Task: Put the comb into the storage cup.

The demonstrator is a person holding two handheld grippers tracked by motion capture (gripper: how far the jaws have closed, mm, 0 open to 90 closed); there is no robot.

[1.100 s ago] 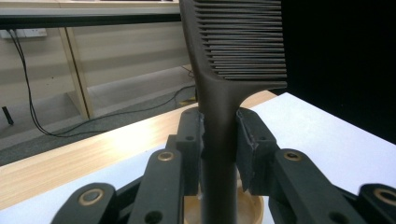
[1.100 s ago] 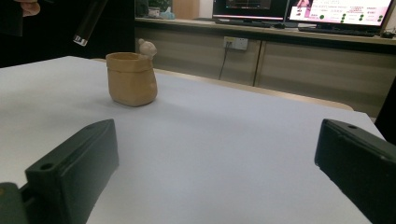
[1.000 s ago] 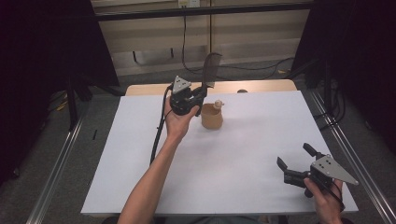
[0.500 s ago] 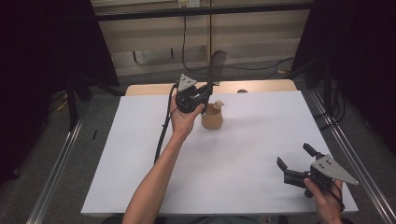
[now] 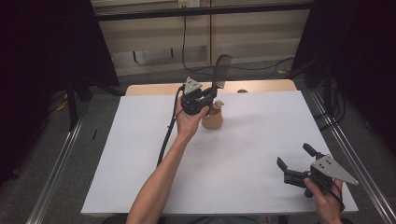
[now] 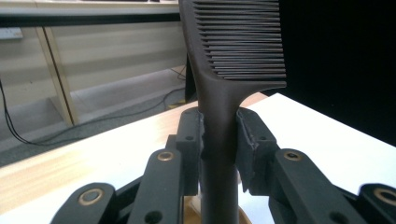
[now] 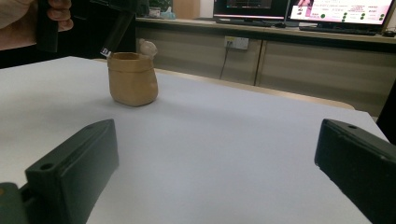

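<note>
Comb (image 6: 219,93) is clamped at its handle by the left hand-held gripper (image 5: 205,100), upright over the tan pot (image 5: 212,119). Judged light, stiff, slick; handle grip suits. Right hand-held gripper (image 5: 294,158) is wide apart, empty.

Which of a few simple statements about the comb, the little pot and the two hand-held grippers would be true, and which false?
1. The left hand-held gripper clamps a dark comb by its handle. True.
2. The comb's toothed end points down into the pot. False: the teeth are at the top, and the handle end is at the rim of the tan pot.
3. The right hand-held gripper grips the pot. False: its jaws stand open with nothing between them, near the table's front right corner, well away from the pot.
4. The pot stands upright on the white table. True.
5. The pot is bright blue. False: it is tan.
</note>
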